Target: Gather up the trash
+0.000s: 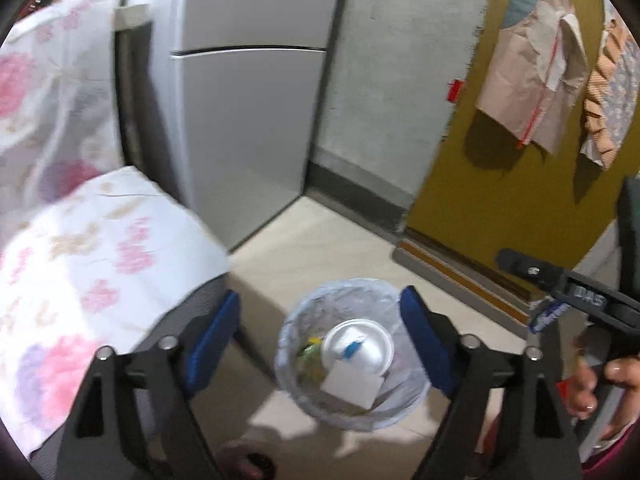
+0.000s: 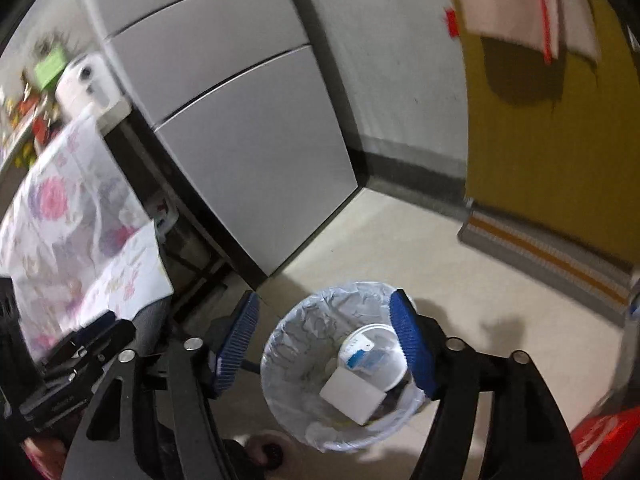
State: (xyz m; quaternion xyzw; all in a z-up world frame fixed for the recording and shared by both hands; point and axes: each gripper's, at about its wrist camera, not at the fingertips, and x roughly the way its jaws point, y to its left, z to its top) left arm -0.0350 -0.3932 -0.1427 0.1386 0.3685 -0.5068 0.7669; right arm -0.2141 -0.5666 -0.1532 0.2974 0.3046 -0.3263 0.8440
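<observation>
A round trash bin (image 1: 296,384) lined with a clear bag stands on the floor below both grippers; it also shows in the right wrist view (image 2: 288,344). Inside lie a white foam bowl (image 1: 372,356), a white card (image 1: 352,386) and a blue-and-white wrapper (image 2: 362,358). My left gripper (image 1: 320,328) is open and empty above the bin. My right gripper (image 2: 326,340) is open and empty above the bin too; it also shows at the right of the left wrist view (image 1: 532,276).
A chair draped in floral cloth (image 1: 92,264) stands left of the bin. A grey fridge (image 1: 248,120) is behind it. A yellow door (image 1: 500,184) with hanging clothes and a striped mat (image 2: 552,256) lie to the right.
</observation>
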